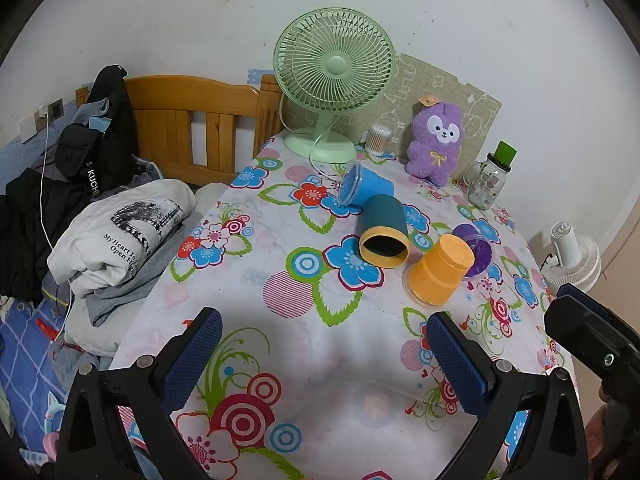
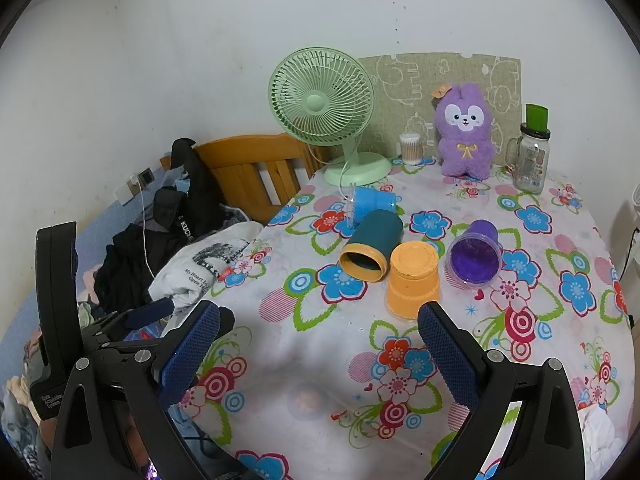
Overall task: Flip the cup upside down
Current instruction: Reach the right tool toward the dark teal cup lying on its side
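Note:
Several cups lie on the flowered tablecloth. An orange cup stands upside down. A dark teal cup with an orange rim lies on its side, mouth toward me. A blue cup and a purple cup also lie on their sides. My left gripper is open and empty, near the table's front. My right gripper is open and empty, its right fingertip just in front of the orange cup. It also shows in the left wrist view.
A green fan, a cotton-swab jar, a purple plush toy and a glass jar with a green lid stand at the back. A bed with clothes lies left of the table.

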`<state>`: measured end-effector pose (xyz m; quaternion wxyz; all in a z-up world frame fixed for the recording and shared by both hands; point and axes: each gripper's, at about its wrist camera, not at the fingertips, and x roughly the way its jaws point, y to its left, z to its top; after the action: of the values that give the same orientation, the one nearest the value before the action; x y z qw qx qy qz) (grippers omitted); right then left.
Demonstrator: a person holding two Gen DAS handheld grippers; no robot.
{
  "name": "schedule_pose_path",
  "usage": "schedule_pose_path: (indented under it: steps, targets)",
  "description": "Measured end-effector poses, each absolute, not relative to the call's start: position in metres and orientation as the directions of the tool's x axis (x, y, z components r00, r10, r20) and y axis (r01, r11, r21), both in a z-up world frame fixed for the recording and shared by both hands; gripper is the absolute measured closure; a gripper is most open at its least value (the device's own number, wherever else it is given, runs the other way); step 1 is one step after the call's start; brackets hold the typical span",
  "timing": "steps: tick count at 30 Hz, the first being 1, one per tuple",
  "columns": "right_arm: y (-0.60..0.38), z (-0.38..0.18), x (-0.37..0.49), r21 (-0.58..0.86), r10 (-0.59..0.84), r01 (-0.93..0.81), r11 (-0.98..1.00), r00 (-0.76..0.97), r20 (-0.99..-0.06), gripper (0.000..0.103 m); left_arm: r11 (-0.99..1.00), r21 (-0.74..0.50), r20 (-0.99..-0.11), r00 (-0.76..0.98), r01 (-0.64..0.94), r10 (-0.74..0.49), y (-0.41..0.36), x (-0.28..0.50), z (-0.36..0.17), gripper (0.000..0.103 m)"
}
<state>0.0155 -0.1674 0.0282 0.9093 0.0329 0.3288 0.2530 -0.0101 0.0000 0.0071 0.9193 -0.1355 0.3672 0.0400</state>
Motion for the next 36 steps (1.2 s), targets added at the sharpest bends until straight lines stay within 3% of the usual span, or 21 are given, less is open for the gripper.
schedule_pose_path:
  steps: [20,36]
  targets:
    - [-0.155,0.01,0.045,0.224,0.465,-0.43,0.875,0.611,-0.641,0.003,0.959,-0.221,-0.733,0.678,-0.176,-0.045,0.006,0.014,-0.022,0.0]
    - [-0.108,-0.007,0.198,0.096,0.333,-0.414,0.905,0.551,-0.765,0.003,0.966,-0.213,-0.792,0.605,-0.148,-0.082,0.015,0.111,-0.057,0.0]
